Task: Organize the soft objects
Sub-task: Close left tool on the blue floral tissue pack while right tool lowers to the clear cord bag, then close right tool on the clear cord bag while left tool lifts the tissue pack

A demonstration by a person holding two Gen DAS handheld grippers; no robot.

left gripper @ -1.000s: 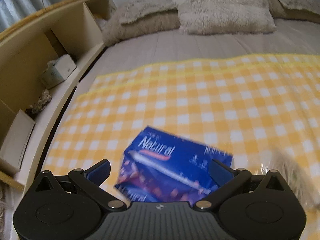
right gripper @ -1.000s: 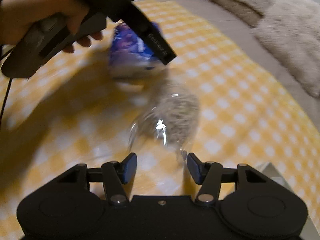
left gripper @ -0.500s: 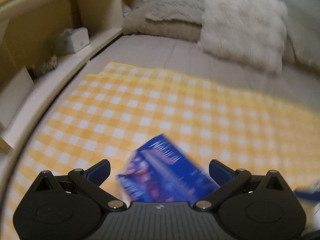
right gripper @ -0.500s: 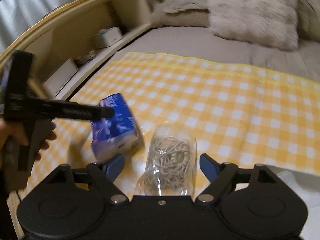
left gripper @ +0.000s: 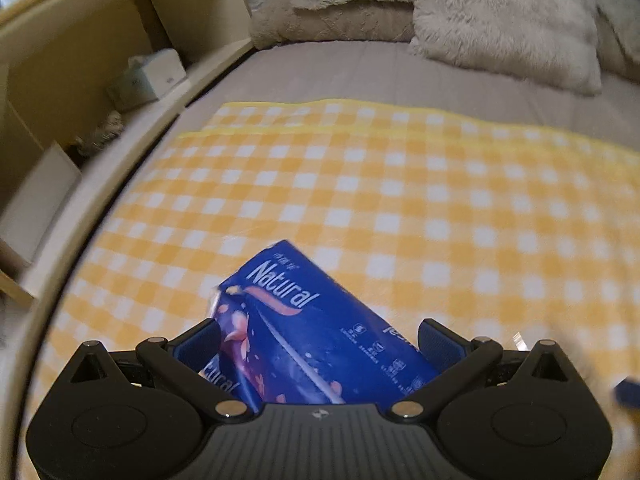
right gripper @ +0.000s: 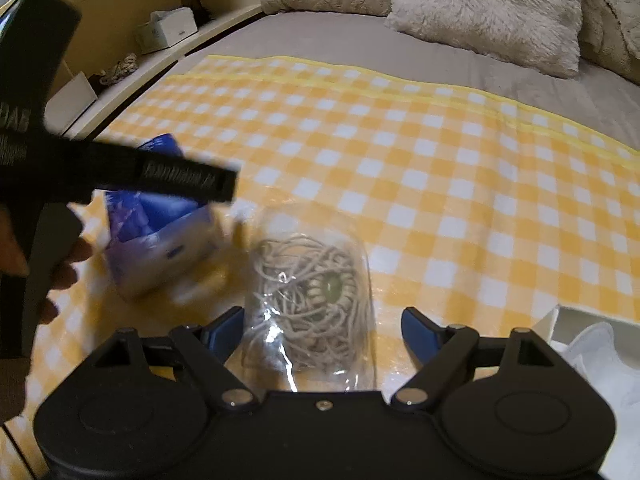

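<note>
One blue tissue pack (left gripper: 316, 332), printed "Natural" in white with pink blossoms on its side, lies tilted on the yellow-checked blanket (left gripper: 400, 200) between the wide-spread fingers of the left claw (left gripper: 320, 340); whether the pads touch it cannot be told. One clear bag of beige cord (right gripper: 308, 292), crinkled and glossy, lies just right of the pack, between the open fingers of the right claw (right gripper: 320, 328), not gripped. One white box (right gripper: 580, 332) sits at the blanket's right edge. Beyond, on the grey bed (left gripper: 400, 72), three shaggy pillows (left gripper: 500, 20) rest; the wooden shelf (left gripper: 80, 60) at left holds one tissue box (left gripper: 148, 78).
</note>
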